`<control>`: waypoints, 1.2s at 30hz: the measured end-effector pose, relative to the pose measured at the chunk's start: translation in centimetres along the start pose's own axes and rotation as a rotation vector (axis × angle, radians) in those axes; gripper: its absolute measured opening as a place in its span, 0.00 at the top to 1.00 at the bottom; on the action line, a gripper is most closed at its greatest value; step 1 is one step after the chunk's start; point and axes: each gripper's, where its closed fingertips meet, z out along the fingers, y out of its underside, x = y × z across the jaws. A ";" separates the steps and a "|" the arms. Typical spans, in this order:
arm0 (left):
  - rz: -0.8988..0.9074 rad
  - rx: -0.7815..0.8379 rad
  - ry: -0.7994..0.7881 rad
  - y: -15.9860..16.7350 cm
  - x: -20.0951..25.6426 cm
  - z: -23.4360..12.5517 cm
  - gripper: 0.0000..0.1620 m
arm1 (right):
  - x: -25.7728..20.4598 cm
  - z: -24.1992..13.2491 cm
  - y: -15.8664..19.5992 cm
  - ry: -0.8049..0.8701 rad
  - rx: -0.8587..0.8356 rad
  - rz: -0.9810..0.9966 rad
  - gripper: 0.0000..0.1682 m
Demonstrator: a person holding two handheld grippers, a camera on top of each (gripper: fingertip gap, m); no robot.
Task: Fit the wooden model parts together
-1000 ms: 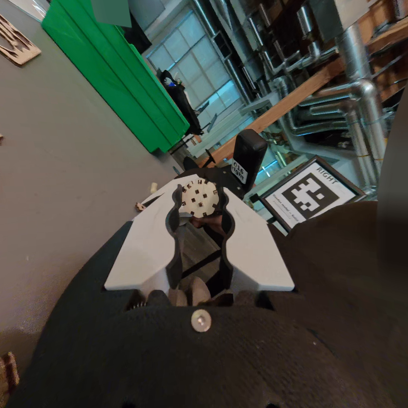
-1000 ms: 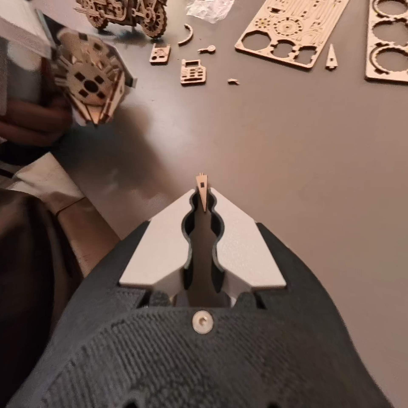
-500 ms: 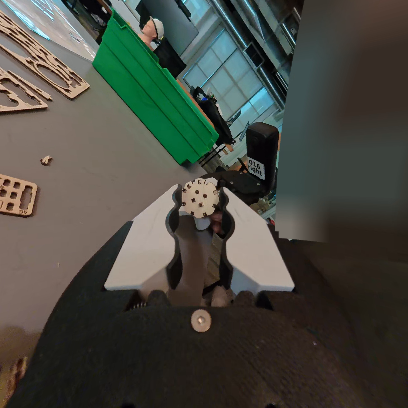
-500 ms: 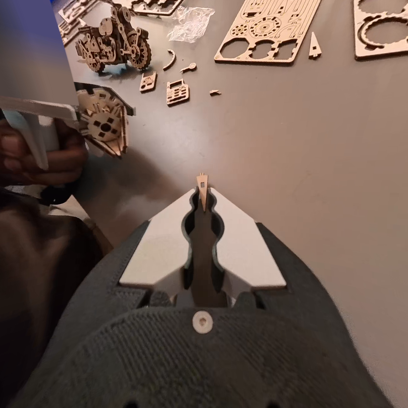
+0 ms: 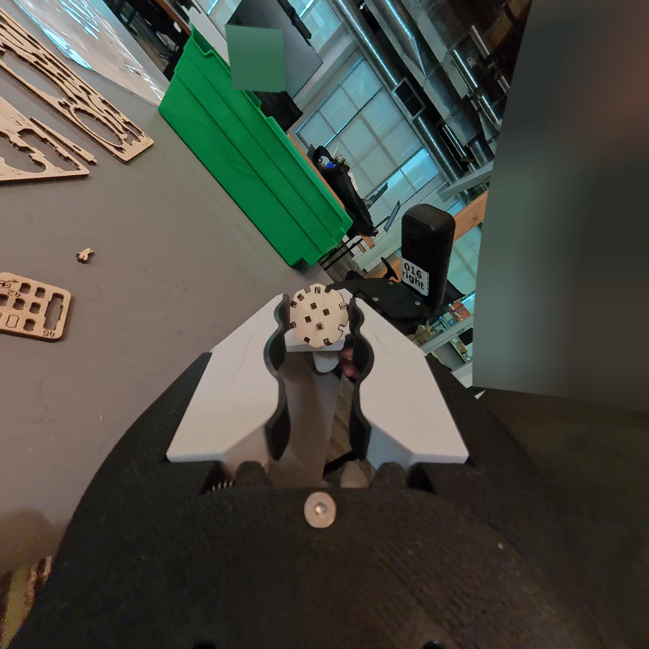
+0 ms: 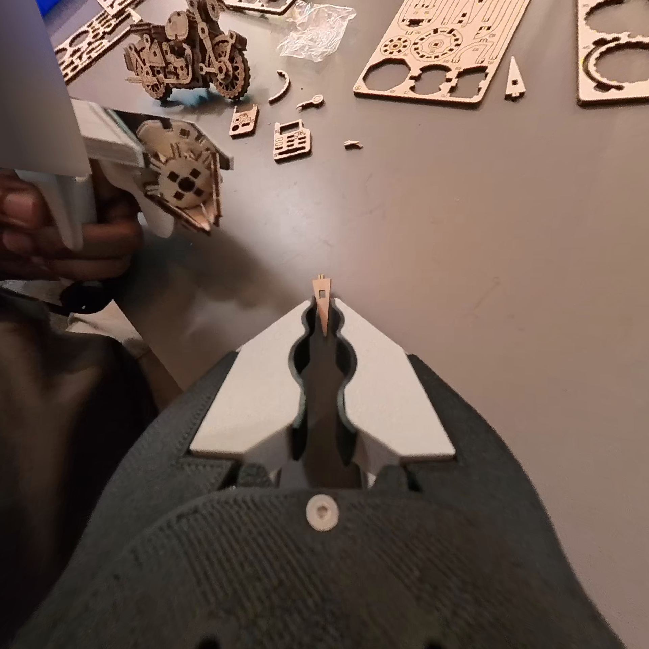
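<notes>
Left tongs pinch the round slotted wooden disc at their tips; right tongs clamp a thin pointed wooden sliver, both raised above the grey tabletop.

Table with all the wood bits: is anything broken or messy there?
Nothing looks broken. A few loose pieces lie scattered on the grey table, with a crumpled clear plastic wrapper beside the finished wooden motorcycle. That is normal kit clutter. Both grippers hold their parts.

Grey table; tall windows; ceiling ducts
</notes>
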 end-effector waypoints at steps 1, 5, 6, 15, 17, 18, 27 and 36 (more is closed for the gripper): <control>0.002 0.001 0.000 0.0 0.0 0.0 0.81 | -0.1 0.0 0.1 0.003 -0.002 -0.013 0.97; 0.003 0.003 0.000 0.0 0.0 -0.1 0.81 | -0.3 -0.1 0.2 0.008 -0.001 -0.049 0.97; 0.004 0.002 0.000 0.0 0.0 -0.1 0.81 | -0.3 -0.2 0.1 0.007 0.004 -0.053 0.97; -0.022 0.007 0.002 -0.1 -0.1 -0.1 0.81 | -0.6 -0.7 -0.3 -0.014 0.041 -0.046 0.97; -0.026 0.007 0.002 -0.2 -0.2 -0.1 0.81 | -0.7 -0.7 -0.3 -0.015 0.040 -0.049 0.97; -0.027 0.007 0.002 -0.2 -0.2 -0.1 0.81 | -0.7 -0.7 -0.3 -0.016 0.041 -0.051 0.97; -0.042 0.007 0.005 -0.2 -0.3 -0.1 0.81 | -0.8 -0.6 -0.4 -0.028 0.049 -0.042 0.97; -0.048 0.008 0.004 -0.2 -0.3 -0.1 0.81 | -0.9 -0.6 -0.4 -0.033 0.051 -0.039 0.97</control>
